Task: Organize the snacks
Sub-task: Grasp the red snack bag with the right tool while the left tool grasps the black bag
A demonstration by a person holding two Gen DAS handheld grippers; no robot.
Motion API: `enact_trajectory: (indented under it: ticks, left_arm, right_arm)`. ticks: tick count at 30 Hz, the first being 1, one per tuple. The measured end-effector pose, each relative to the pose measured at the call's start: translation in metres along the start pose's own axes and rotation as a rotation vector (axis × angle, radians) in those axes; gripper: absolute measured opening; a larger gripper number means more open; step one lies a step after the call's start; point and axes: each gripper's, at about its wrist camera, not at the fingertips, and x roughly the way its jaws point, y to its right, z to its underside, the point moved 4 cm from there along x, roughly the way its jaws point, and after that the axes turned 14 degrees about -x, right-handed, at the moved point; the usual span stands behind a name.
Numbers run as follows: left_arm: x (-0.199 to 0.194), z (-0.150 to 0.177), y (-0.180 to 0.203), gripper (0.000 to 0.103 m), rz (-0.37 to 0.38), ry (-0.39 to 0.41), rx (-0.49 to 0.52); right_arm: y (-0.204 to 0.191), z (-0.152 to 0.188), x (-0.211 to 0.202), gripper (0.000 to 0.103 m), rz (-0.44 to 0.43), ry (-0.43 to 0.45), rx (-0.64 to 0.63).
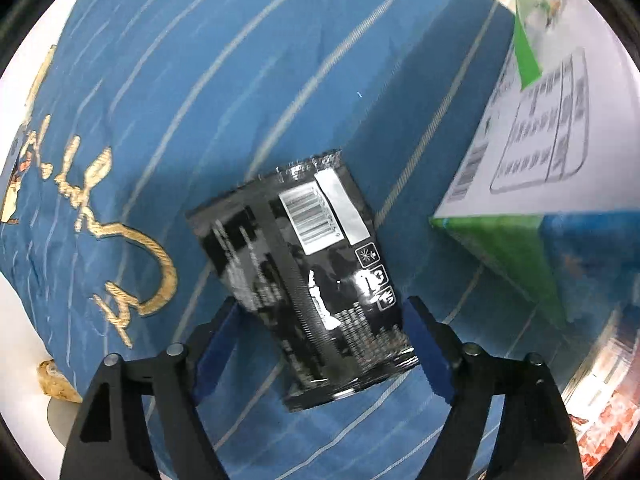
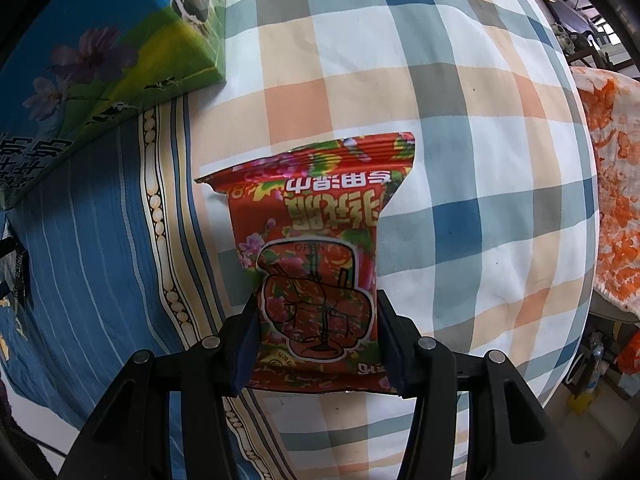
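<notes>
In the left wrist view a glossy black snack packet [image 1: 308, 268] with a white barcode label sits tilted between the fingers of my left gripper [image 1: 320, 328], over a blue striped cloth [image 1: 200, 100]. Both blue pads touch its sides, so the gripper is shut on it. In the right wrist view a red flowered packet [image 2: 316, 260] with printed characters stands between the fingers of my right gripper [image 2: 316, 336], which is shut on its lower half. Beneath it lies a checked cloth [image 2: 460, 160].
A green and white carton [image 1: 532, 152] lies to the right of the black packet. A large box with a flower and meadow print [image 2: 100, 72] sits at the upper left of the right wrist view. An orange patterned cloth [image 2: 612, 184] hangs at the far right.
</notes>
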Motion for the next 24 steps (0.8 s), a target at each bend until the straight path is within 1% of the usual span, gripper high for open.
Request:
enact_trajectory:
  ticks: [2, 3, 5, 6, 7, 9, 12, 16, 20, 22, 24]
  left_arm:
    - [0.009, -0.002, 0.002, 0.081, 0.009, -0.023, -0.004]
    - [0.009, -0.006, 0.002, 0.082, 0.023, -0.014, -0.009]
    - [0.009, -0.008, 0.002, 0.078, 0.041, 0.006, 0.007]
    - [0.009, -0.010, -0.007, 0.073, 0.043, 0.015, 0.024]
    - [0.015, 0.001, -0.029, 0.064, 0.045, 0.026, 0.046]
    - [0.008, 0.010, -0.028, 0.057, 0.047, 0.033, 0.086]
    - [0.004, 0.031, -0.039, 0.056, 0.048, 0.027, 0.142]
    - [0.003, 0.090, -0.047, 0.056, 0.043, 0.030, 0.305]
    - [0.004, 0.170, -0.040, 0.056, 0.057, -0.021, 0.523]
    - [0.006, 0.206, -0.035, 0.056, 0.074, -0.060, 0.598]
    - [0.009, 0.227, -0.031, 0.056, 0.063, -0.056, 0.651]
  right_arm:
    - [-0.001, 0.000, 0.000, 0.054, 0.000, 0.000, -0.001]
    - [0.000, 0.000, 0.000, 0.054, 0.000, 0.001, -0.001]
    - [0.000, 0.001, 0.000, 0.054, 0.000, 0.000, 0.000]
    - [0.000, 0.001, 0.000, 0.054, 0.000, 0.000, 0.000]
    - [0.000, 0.001, 0.000, 0.054, 0.001, 0.000, 0.002]
    - [-0.001, 0.002, 0.000, 0.054, 0.001, -0.001, -0.007]
    - [-0.005, 0.006, 0.000, 0.054, -0.005, -0.007, -0.025]
    - [-0.014, 0.018, 0.004, 0.054, -0.025, -0.025, -0.077]
    - [-0.029, 0.039, 0.010, 0.054, -0.060, -0.053, -0.126]
    - [-0.037, 0.049, 0.013, 0.054, -0.074, -0.066, -0.147]
    - [-0.042, 0.055, 0.014, 0.054, -0.080, -0.074, -0.162]
